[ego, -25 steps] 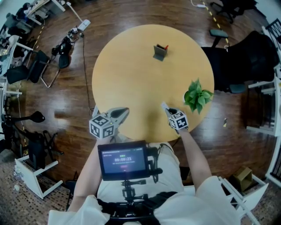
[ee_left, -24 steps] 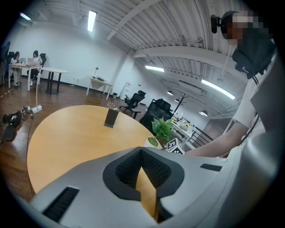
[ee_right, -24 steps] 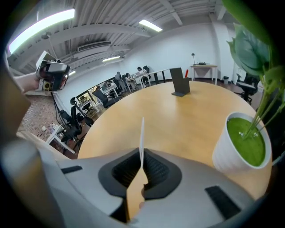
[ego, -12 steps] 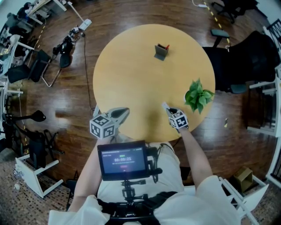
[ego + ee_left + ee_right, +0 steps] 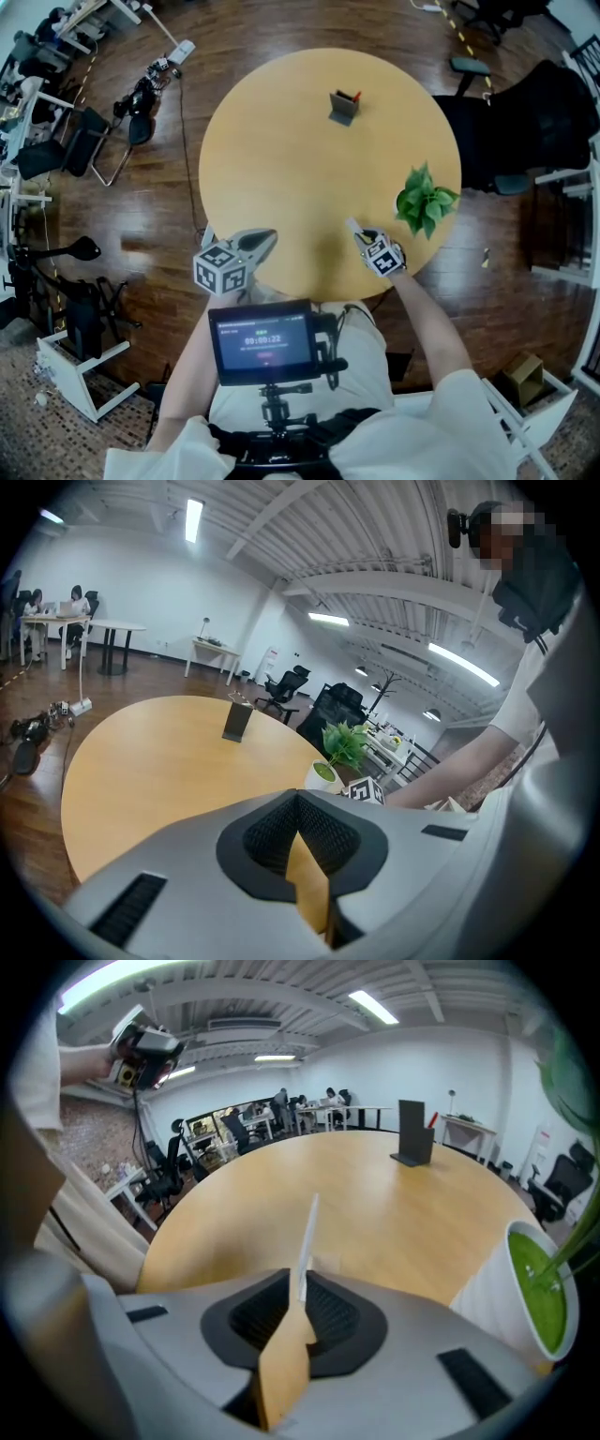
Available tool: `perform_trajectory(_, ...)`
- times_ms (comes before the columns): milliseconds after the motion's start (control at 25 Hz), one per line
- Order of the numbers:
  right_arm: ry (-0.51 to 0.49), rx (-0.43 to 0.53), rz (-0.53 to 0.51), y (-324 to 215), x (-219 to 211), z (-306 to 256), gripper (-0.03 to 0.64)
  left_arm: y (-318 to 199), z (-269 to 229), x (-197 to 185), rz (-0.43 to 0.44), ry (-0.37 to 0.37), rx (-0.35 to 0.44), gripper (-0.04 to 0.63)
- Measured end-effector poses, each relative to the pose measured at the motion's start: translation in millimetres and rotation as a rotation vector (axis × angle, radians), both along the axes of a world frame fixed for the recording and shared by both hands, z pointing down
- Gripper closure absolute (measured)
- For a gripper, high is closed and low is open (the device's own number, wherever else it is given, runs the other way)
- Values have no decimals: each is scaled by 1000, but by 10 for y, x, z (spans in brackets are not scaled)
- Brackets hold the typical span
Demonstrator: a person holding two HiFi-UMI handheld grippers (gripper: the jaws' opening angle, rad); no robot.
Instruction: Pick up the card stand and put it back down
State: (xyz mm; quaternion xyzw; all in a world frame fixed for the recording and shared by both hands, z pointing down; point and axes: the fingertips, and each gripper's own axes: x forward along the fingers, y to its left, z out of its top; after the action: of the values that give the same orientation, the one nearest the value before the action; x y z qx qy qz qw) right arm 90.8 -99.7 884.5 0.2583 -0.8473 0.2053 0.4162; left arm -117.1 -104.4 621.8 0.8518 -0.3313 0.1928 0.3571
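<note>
Card stand (image 5: 343,107): upright at upper centre of the head view, near the far rim of the round tabletop (image 5: 281,150), with bare wood on every side.
Potted plant (image 5: 424,202): at the right rim, well apart from the stand.
Right claw (image 5: 352,226): lower right, over the near rim, near the plant; jaws opening, nothing between them.
Left claw (image 5: 265,236): lower left, at the near rim; clenched, empty.
Open room: wide bare wood between the 2 claws and the stand.

Head view overhead, gripper views low, apparently across shared table (image 5: 281,141)
</note>
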Motion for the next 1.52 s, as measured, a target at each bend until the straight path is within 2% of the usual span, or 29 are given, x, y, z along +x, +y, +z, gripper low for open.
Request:
perform_trajectory(80, 70, 39, -53, 57, 51, 41, 435, 2, 5, 27, 4, -1, -1, 595)
perform_trajectory(200, 124, 110, -53, 49, 173, -22, 405, 7, -16, 50, 13, 0, 2, 595)
perform_trajectory(320, 113, 158, -3, -7, 272, -171, 403, 13, -19, 51, 19, 0, 2, 595)
perform_trajectory(480, 15, 165, 111, -58, 307, -468, 405, 25, 1, 61, 20, 6, 4, 595)
perform_trajectory(640, -112, 187, 306, -121, 335, -876, 423, 34, 19, 124, 27, 26, 11, 595)
perform_trajectory(880, -178, 298, 580, -98, 522, -1392, 455, 52, -14, 176, 47, 70, 31, 595)
perform_trajectory(1000, -191, 320, 689, 48, 635, -1561, 462, 93, -43, 141, 66, 97, 39, 595)
perform_trajectory(1160, -162, 389, 752, 223, 660, -1771, 468, 170, -57, -1, 116, 117, 43, 595)
perform_trajectory(1320, -140, 400, 848, 437, 561, -1879, 468, 237, -90, -279, 164, 123, 53, 595)
perform_trajectory(1520, -113, 402, 864, 755, 292, -1947, 469, 291, -223, -756, 166, 150, 87, 595)
